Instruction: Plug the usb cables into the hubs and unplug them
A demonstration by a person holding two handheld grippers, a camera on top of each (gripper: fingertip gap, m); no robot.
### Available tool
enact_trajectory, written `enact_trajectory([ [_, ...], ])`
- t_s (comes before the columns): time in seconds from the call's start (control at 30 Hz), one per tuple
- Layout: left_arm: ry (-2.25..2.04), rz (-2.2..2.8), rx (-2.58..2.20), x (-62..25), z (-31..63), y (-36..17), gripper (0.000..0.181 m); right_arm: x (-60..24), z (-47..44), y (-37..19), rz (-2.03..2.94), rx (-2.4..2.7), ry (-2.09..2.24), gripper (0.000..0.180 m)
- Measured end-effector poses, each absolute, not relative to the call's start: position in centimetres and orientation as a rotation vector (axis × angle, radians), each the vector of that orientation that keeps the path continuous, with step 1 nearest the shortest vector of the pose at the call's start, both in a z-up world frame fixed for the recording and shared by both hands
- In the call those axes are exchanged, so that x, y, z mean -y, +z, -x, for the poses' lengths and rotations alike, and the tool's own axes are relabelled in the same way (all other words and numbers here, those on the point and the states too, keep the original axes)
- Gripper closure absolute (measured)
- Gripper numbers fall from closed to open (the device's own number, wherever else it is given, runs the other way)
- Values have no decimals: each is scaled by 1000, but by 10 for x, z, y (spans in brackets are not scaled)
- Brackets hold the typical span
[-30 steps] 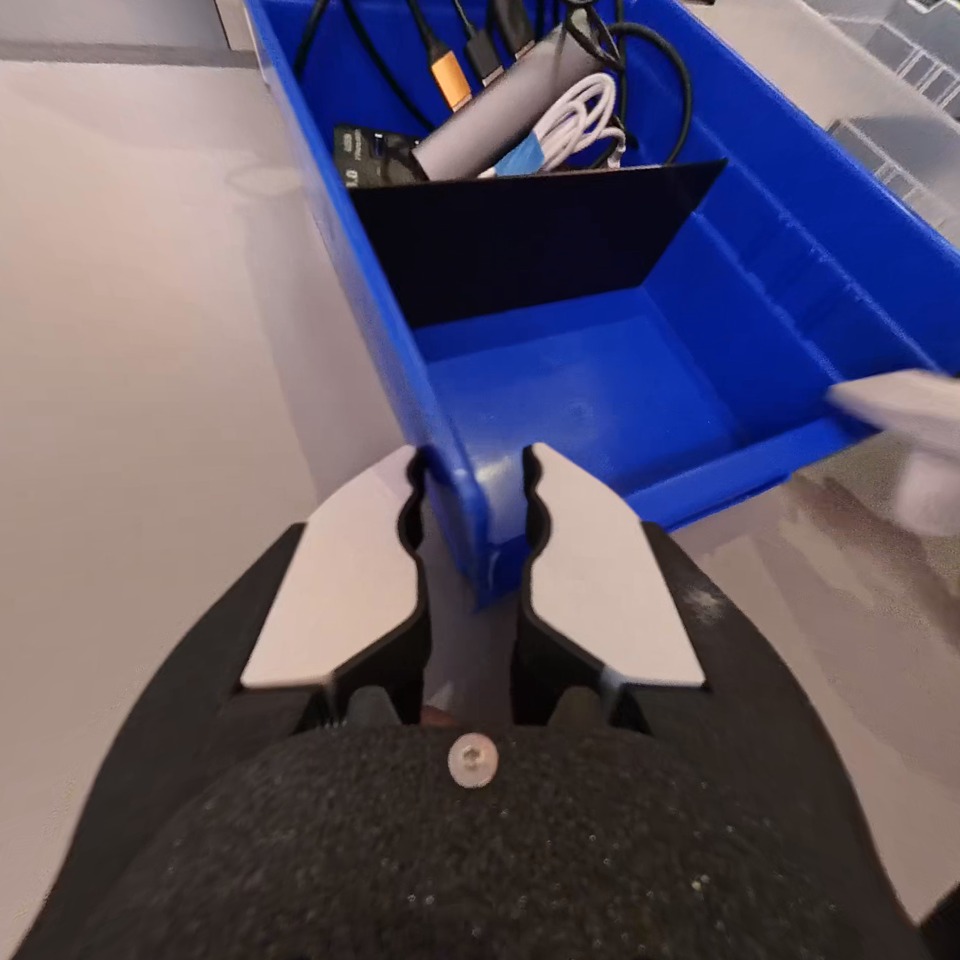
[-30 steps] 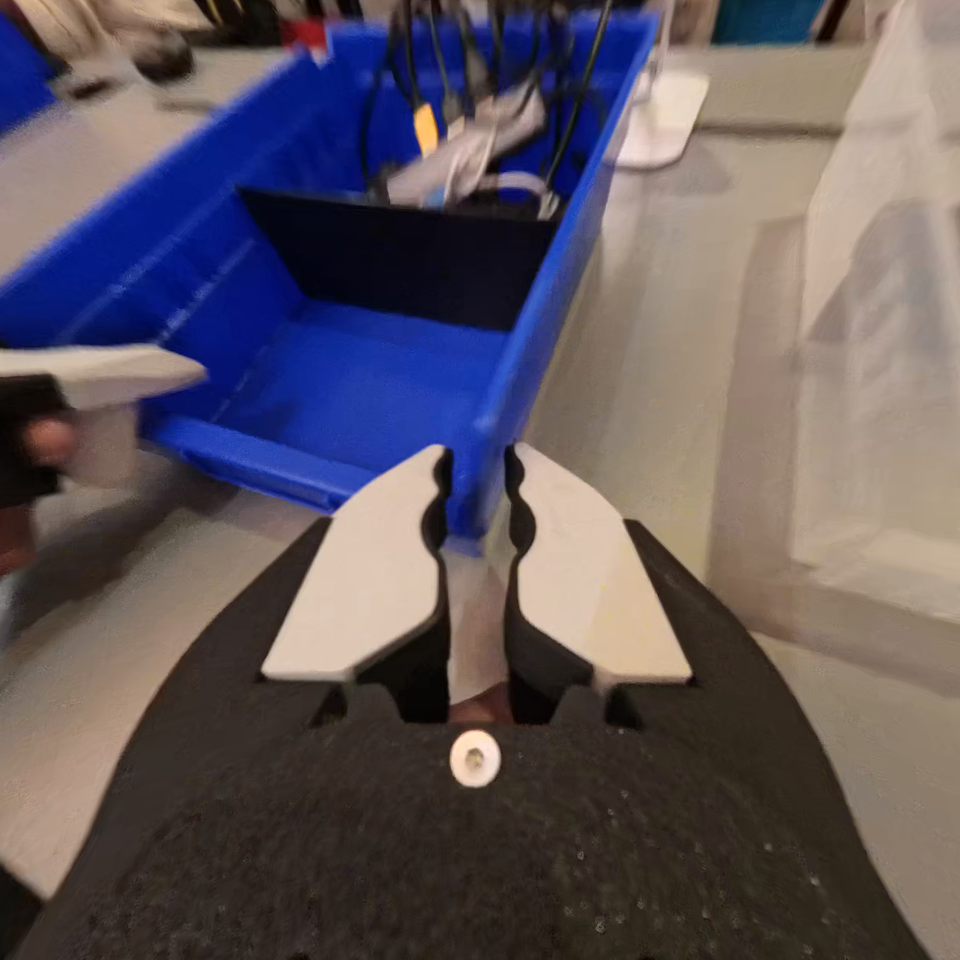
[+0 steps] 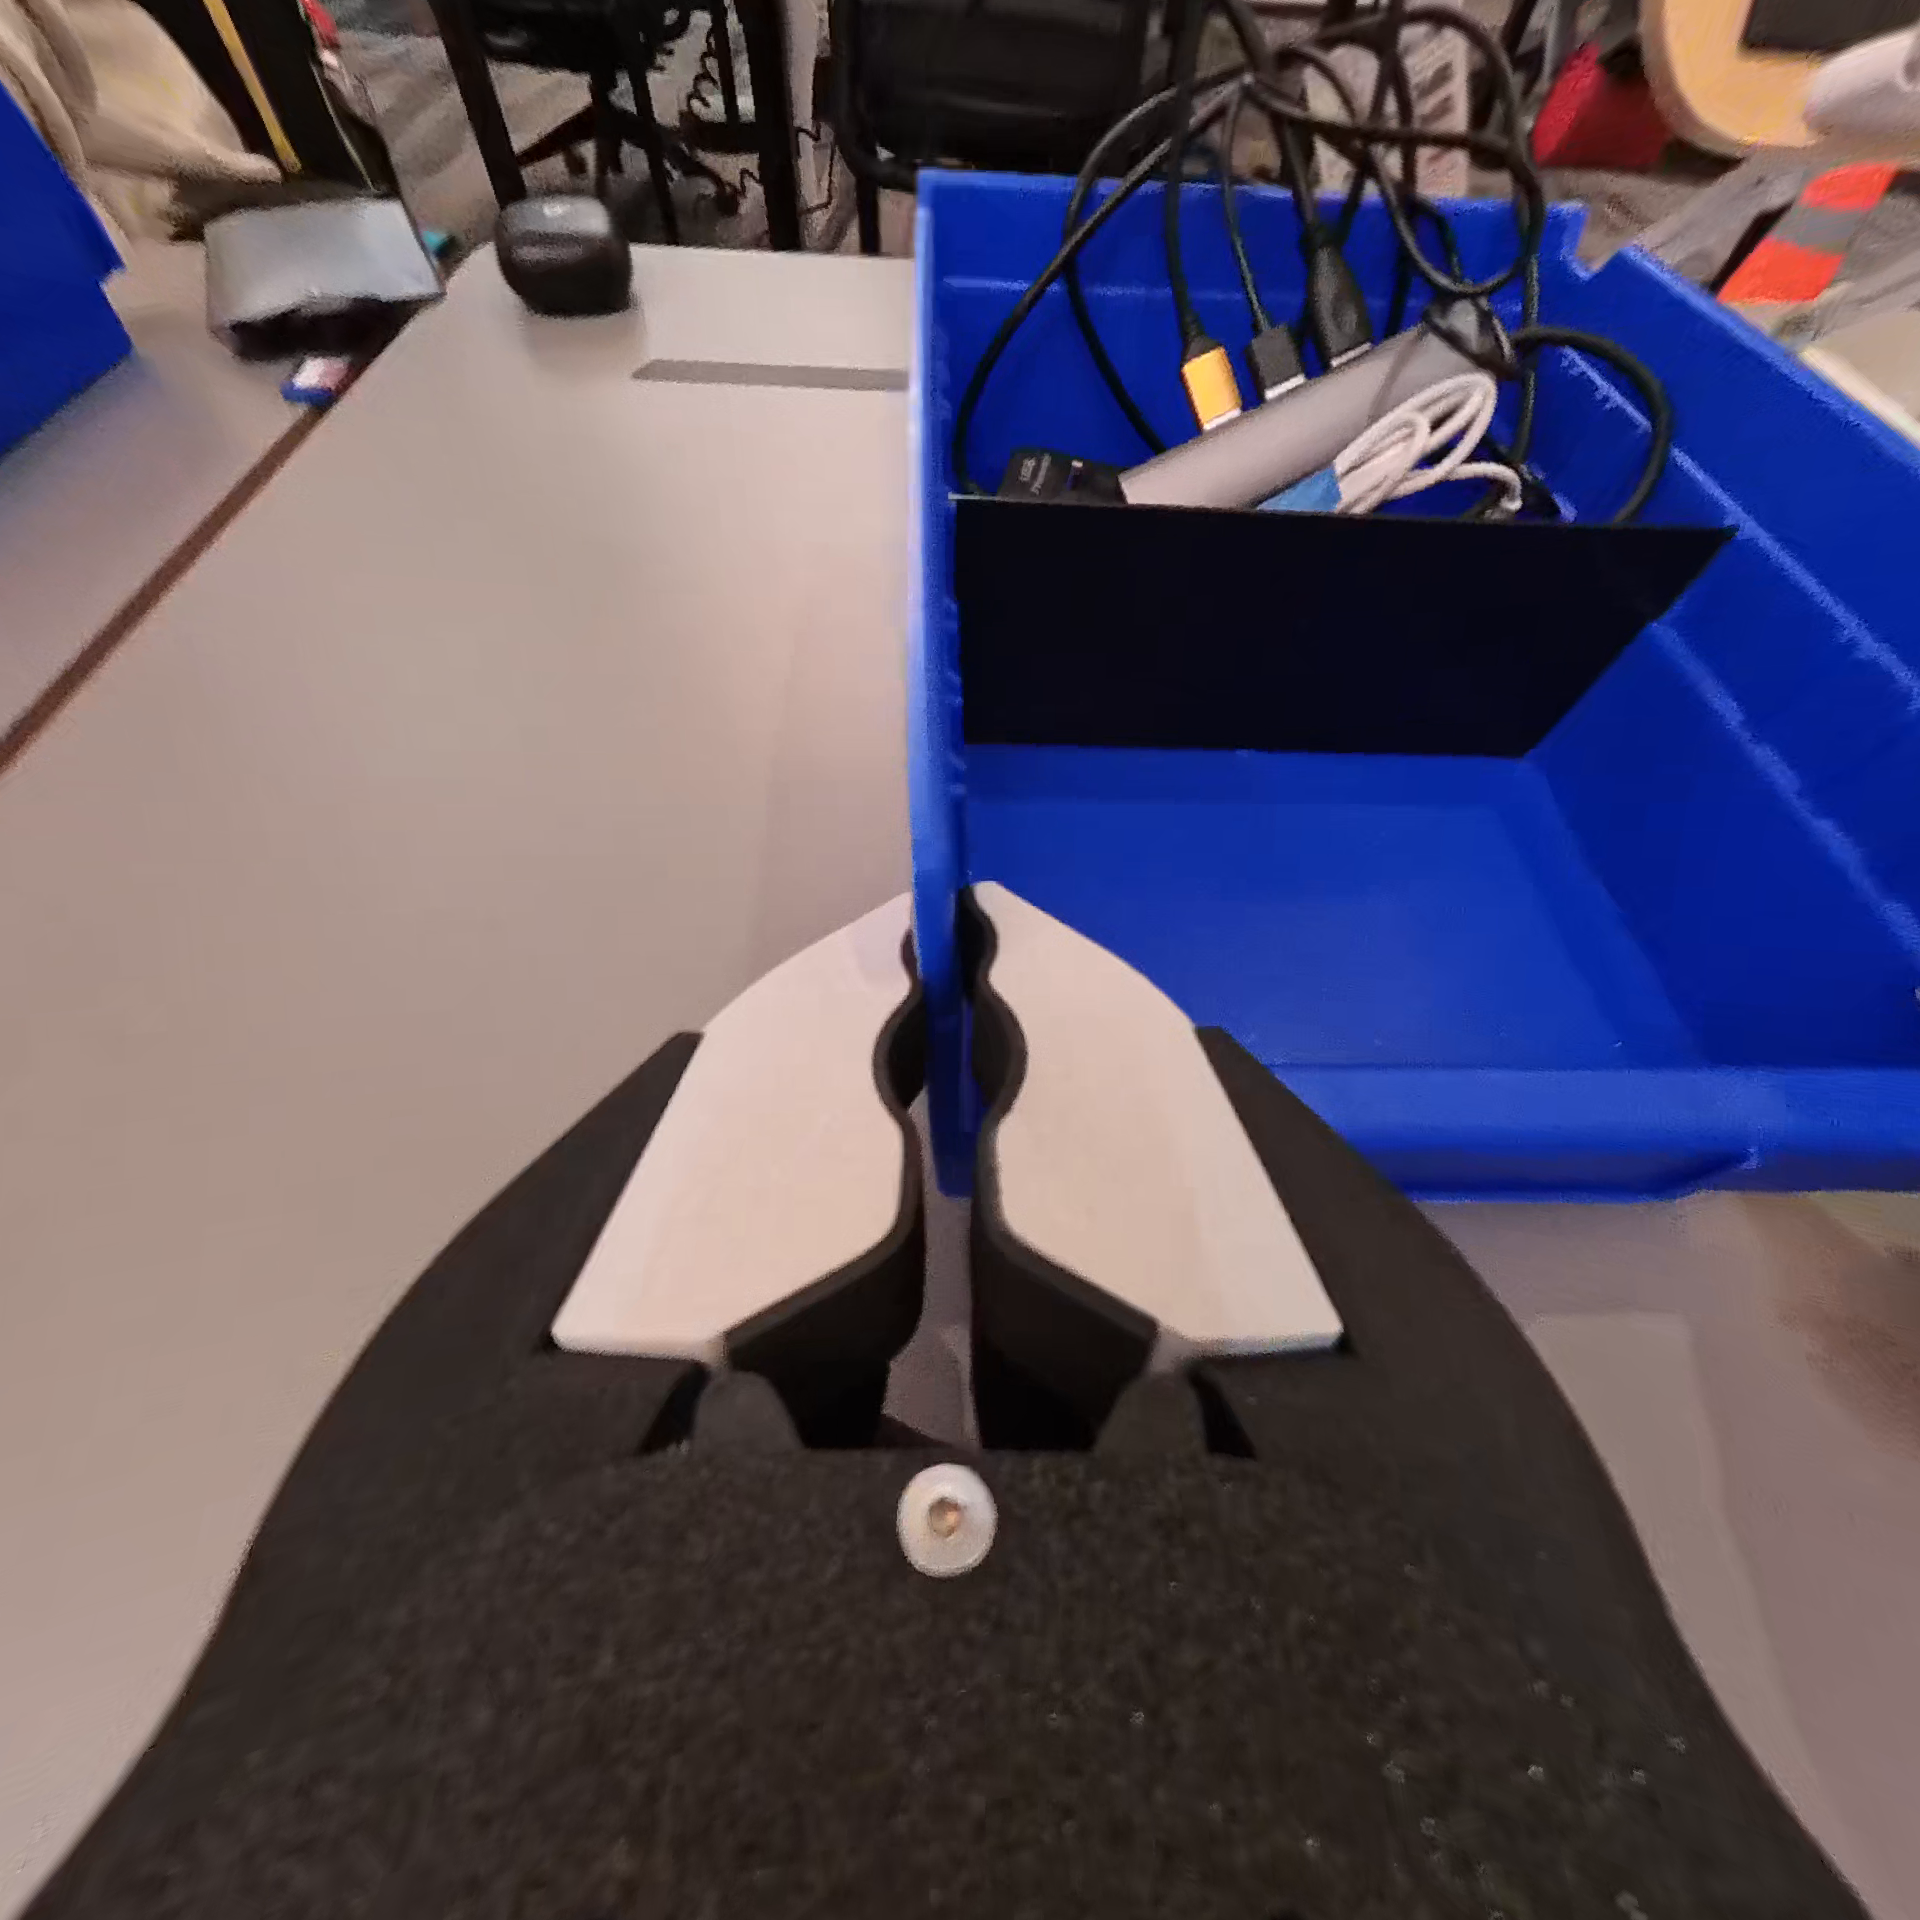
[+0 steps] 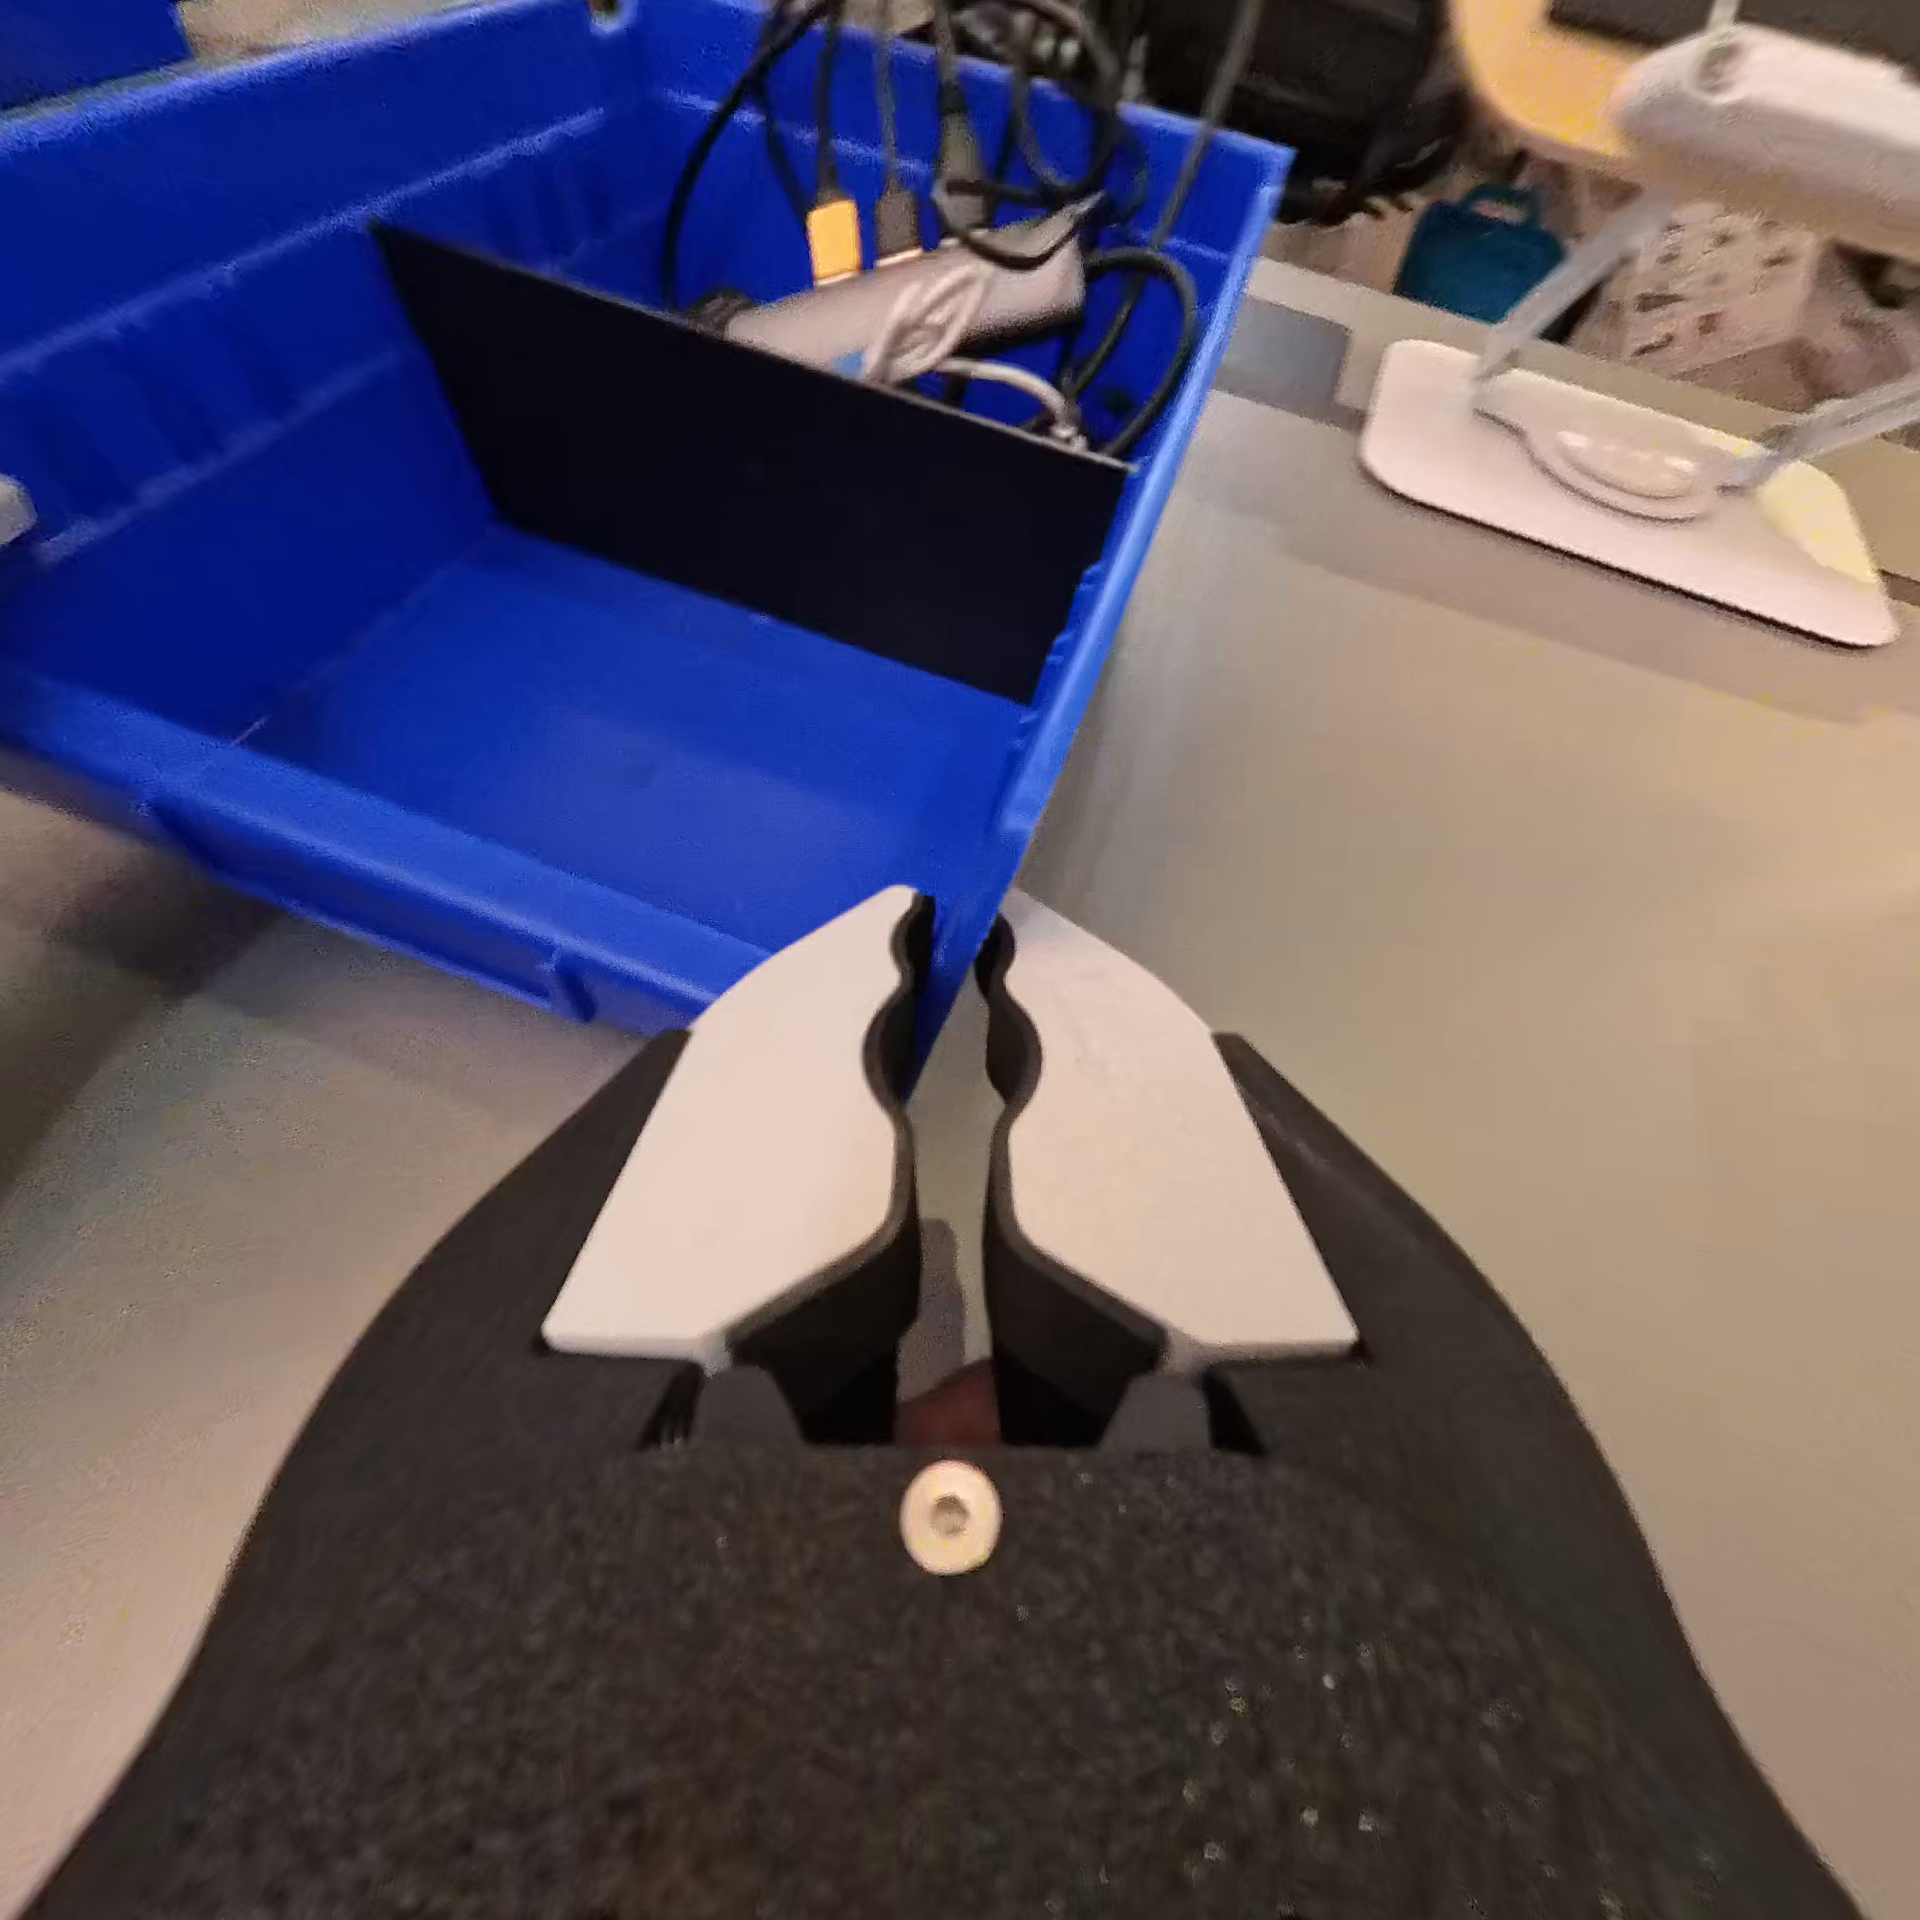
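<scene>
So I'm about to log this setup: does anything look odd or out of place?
Mainly the grips: both tongs, left and right, are shut on the blue bin's near corners, not on any cable. The gray hub lies tilted in the back compartment under tangled cables. No damage or spill shows.

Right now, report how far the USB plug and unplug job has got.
Done: three cables, one with an orange plug, sit plugged into the grey hub behind the black divider of the blue bin. In hand: the left gripper and right gripper each clamp a near corner wall of the bin. Left: neither touches a cable, so the unplugging remains.
</scene>
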State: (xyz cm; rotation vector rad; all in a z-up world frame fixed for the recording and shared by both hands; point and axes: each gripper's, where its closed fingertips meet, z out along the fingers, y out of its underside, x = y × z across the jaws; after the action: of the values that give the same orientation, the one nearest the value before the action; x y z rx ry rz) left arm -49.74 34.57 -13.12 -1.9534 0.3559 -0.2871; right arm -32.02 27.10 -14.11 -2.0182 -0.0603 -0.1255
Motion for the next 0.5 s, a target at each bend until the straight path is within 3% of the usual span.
enact_trajectory([
  [0.27, -310, 1972, -280, -363, 504, -133, 178, -282, 335, -144, 2097, 292, 249, 160],
  [0.5, -356, 1971, -250, -360, 501, -133, 178, -198, 288, -125, 2052, 517, 367, 153],
])
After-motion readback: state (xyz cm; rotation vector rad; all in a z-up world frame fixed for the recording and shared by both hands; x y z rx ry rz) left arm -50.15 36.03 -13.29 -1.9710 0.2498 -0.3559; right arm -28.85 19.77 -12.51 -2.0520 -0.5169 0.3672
